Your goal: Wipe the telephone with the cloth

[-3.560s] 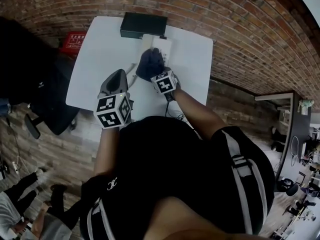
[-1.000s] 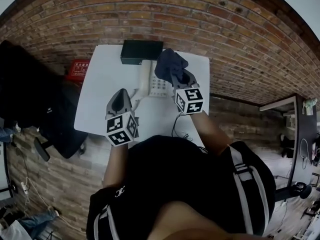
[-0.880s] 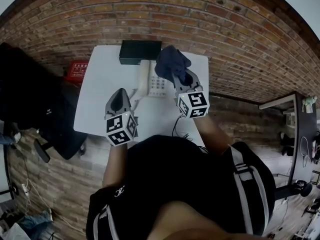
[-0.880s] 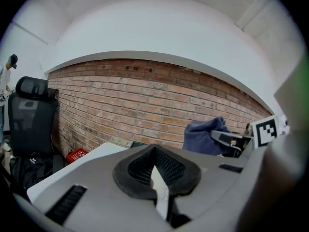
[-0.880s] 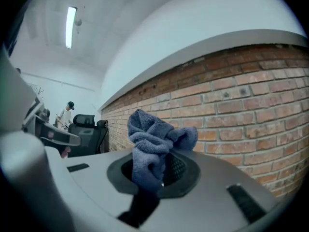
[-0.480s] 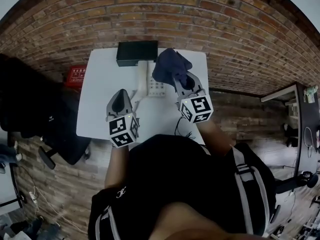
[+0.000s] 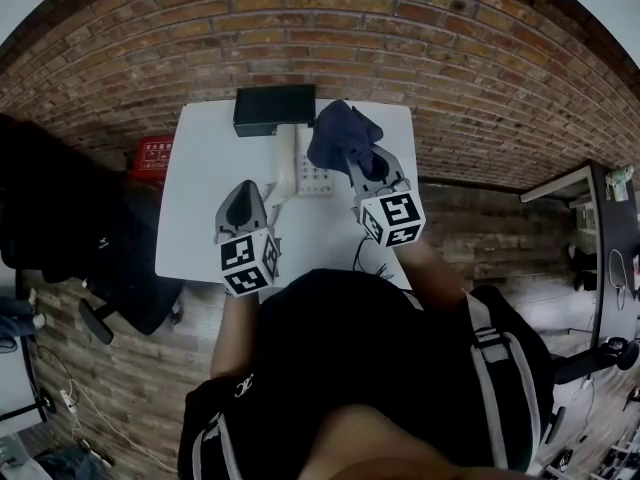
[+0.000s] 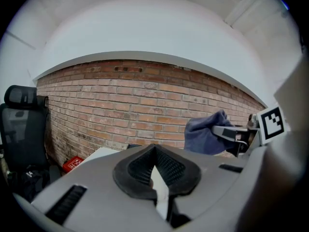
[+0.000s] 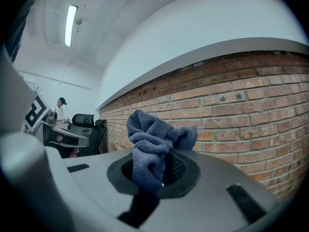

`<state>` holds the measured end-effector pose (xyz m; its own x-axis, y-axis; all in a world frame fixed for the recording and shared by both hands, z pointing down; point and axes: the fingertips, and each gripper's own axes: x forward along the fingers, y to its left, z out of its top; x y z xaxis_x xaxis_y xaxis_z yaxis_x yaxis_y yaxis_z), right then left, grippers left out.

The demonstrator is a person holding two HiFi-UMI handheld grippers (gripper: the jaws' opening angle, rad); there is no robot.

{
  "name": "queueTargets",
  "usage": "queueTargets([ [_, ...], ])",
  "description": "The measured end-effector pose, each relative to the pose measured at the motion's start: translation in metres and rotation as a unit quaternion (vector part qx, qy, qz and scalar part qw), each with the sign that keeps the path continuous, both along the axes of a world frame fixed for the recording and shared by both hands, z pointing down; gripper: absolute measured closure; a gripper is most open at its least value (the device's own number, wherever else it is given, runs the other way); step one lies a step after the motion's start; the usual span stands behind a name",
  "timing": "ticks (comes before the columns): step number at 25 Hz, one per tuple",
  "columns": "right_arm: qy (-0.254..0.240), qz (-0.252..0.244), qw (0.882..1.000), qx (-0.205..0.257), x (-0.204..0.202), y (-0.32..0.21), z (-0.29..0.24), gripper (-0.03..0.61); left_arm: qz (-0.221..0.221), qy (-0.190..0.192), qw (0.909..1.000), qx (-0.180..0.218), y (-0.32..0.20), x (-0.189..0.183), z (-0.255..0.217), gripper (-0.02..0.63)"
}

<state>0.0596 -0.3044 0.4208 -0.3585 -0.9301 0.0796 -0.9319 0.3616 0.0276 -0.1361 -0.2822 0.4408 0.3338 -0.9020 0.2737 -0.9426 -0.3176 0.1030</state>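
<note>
The white telephone (image 7: 306,168) lies on the white table (image 7: 200,198), keypad up, its right side hidden by the cloth. The dark blue cloth (image 7: 340,131) is bunched and lifted, pinched in my right gripper (image 7: 354,160), which is shut on it above the phone's right edge. In the right gripper view the cloth (image 9: 153,140) bulges up from between the pads of the right gripper (image 9: 161,178). My left gripper (image 7: 245,190) hovers left of the phone, shut and holding nothing; its pads (image 8: 166,166) meet at the tip. In the left gripper view the cloth (image 8: 205,132) hangs to the right.
A black box (image 7: 273,109) stands at the table's far edge against the brick wall. A red crate (image 7: 150,153) and a black office chair (image 7: 80,238) are on the floor to the left. A cable (image 7: 372,258) trails off the table's near right side.
Since 3.6 s ago the right gripper has lifted the cloth off the telephone and moved it right. Over the last second both grippers have barely shifted.
</note>
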Motion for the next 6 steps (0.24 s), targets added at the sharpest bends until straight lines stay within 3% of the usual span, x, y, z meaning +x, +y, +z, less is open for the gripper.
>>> queueTargets([
  [6,0.002,-0.003,1.000,-0.007,-0.0079,-0.0005,0.0054,0.552,0.009,-0.003,0.9999,0.001,0.0008,0.0001,0.0002,0.617],
])
